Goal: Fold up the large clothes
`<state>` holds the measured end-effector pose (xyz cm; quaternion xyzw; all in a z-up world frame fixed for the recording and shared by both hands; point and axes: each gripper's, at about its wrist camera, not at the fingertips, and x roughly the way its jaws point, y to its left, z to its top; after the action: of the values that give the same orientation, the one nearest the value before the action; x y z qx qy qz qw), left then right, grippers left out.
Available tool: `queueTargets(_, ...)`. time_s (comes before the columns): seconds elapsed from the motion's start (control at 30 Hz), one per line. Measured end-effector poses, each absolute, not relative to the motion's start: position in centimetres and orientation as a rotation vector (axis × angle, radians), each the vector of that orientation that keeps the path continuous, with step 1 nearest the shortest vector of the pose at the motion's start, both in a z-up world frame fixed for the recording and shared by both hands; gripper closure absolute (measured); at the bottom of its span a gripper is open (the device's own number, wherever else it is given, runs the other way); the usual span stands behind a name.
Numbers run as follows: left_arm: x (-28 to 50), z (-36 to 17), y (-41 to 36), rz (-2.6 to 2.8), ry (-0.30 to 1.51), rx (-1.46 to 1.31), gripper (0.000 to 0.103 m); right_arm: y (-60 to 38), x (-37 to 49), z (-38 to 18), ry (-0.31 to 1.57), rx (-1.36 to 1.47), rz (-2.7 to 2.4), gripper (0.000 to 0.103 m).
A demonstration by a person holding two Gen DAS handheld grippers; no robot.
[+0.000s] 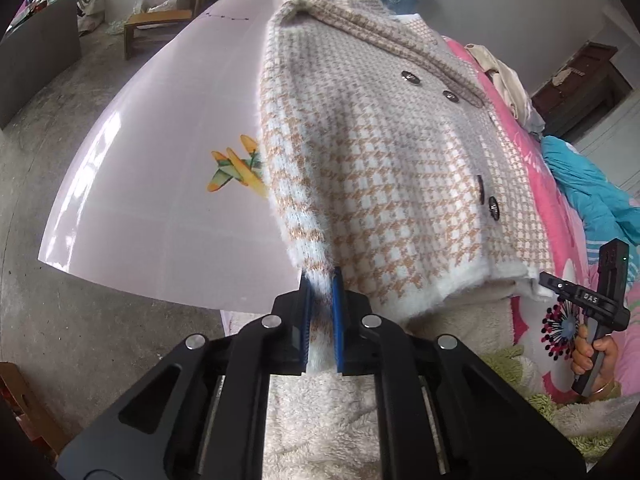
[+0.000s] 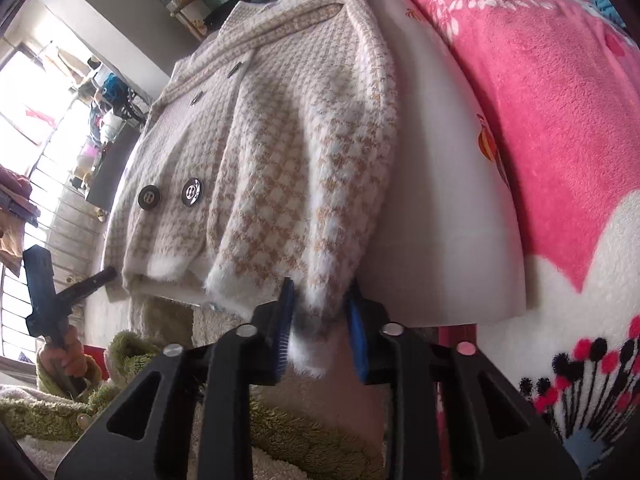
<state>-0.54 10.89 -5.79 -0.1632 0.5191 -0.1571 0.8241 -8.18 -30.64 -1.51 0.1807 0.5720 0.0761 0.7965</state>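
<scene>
- The houndstooth cardigan (image 1: 360, 152) is laid flat, buttoned, on a pale folding board (image 1: 160, 200) set on a pink blanket (image 2: 540, 100)
- Its left hem corner is pinched by the left gripper (image 1: 320, 312), clamped shut
- Its right hem corner is pinched by the right gripper (image 2: 320, 320), likewise clamped

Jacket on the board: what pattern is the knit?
Tan-and-white houndstooth with fuzzy white trim at the hem; the jacket shows it best in the left wrist view.

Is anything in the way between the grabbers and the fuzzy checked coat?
Nothing visible. The left gripper is already shut on the houndstooth coat at its hem corner, and the right gripper is shut on the fuzzy white edge of the nearer hem corner.
</scene>
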Motion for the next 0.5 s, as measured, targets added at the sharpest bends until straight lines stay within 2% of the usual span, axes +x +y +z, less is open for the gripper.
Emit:
queueTargets(0.3, 2.7, 0.5, 13.1, -0.394, 0.882, -0.444, 0.096, -33.0, -5.5, 5.5, 0.976, 0.542, 0.218, 0.094)
queueTargets(0.5, 8.6, 1.9, 14.1, -0.362, 0.804, -0.517, 0.096, -34.6, 0.7, 6.4, 0.897, 0.664, 0.218, 0.094)
